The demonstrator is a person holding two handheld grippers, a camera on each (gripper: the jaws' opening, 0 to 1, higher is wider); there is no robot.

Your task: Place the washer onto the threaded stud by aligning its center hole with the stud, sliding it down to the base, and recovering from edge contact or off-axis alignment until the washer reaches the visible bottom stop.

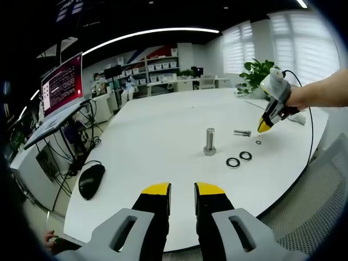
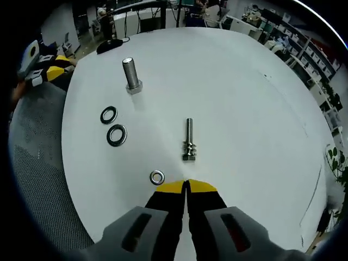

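Note:
The threaded stud (image 1: 210, 141) (image 2: 131, 75) stands upright on its hex head on the white table (image 1: 163, 125) (image 2: 234, 92). Two dark-rimmed washers (image 1: 233, 162) (image 2: 109, 115) lie side by side near it, the second one (image 1: 245, 156) (image 2: 116, 135) close by. A smaller washer (image 1: 258, 142) (image 2: 157, 176) lies just in front of my right gripper (image 2: 186, 186) (image 1: 265, 126), which hovers shut and empty above the table. A second bolt (image 1: 242, 132) (image 2: 188, 140) lies flat. My left gripper (image 1: 182, 190) (image 2: 46, 68) is open, back at the table's near edge.
A black mouse (image 1: 91, 180) (image 2: 109, 46) sits on the table's edge, and a monitor (image 1: 62, 84) stands beyond it. A plant (image 1: 255, 73) is at the far side. A grey mesh chair (image 2: 38, 163) is beside the table.

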